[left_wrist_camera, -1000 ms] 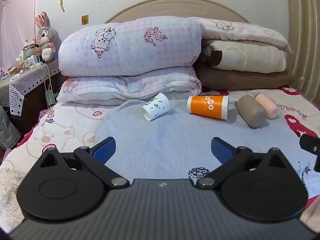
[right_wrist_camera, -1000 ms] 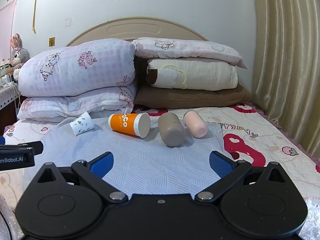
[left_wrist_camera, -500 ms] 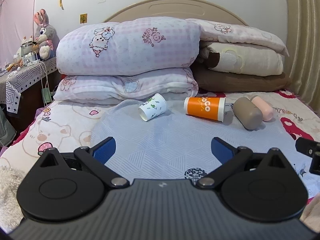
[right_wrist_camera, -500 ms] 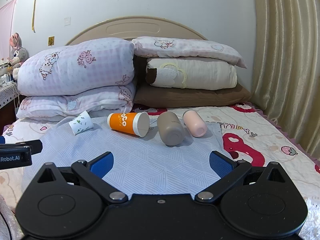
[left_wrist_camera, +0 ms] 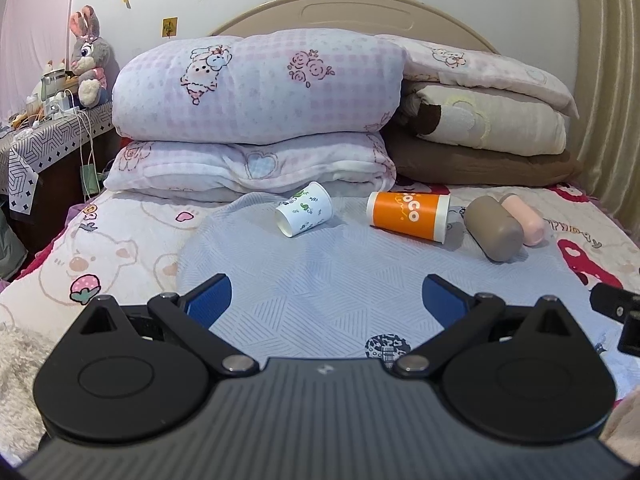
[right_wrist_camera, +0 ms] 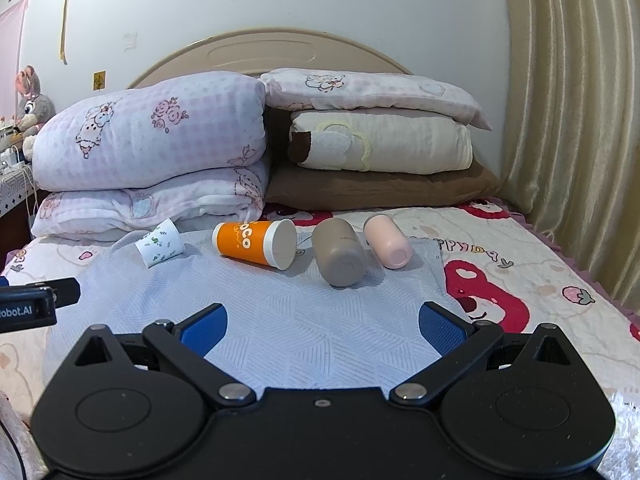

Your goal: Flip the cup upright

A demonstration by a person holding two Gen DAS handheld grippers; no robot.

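Note:
Several cups lie on their sides on a light blue mat [left_wrist_camera: 320,280] on the bed: a small white paper cup with green leaves [left_wrist_camera: 304,209] [right_wrist_camera: 160,242], an orange and white cup [left_wrist_camera: 408,216] [right_wrist_camera: 256,243], a taupe tumbler [left_wrist_camera: 493,233] [right_wrist_camera: 340,257] and a pink tumbler [left_wrist_camera: 524,220] [right_wrist_camera: 387,241]. My left gripper [left_wrist_camera: 326,300] is open and empty, well short of the cups. My right gripper [right_wrist_camera: 322,322] is open and empty, also short of them.
Folded quilts and pillows [left_wrist_camera: 256,92] are stacked behind the cups against the headboard. A bedside table with a plush rabbit [left_wrist_camera: 86,56] stands at the left. A curtain [right_wrist_camera: 568,120] hangs at the right. The bedsheet [right_wrist_camera: 520,264] extends to the right of the mat.
Both views have shifted slightly, the cups sit a little lower and nearer in the left wrist view. No cup has moved and both grippers remain open.

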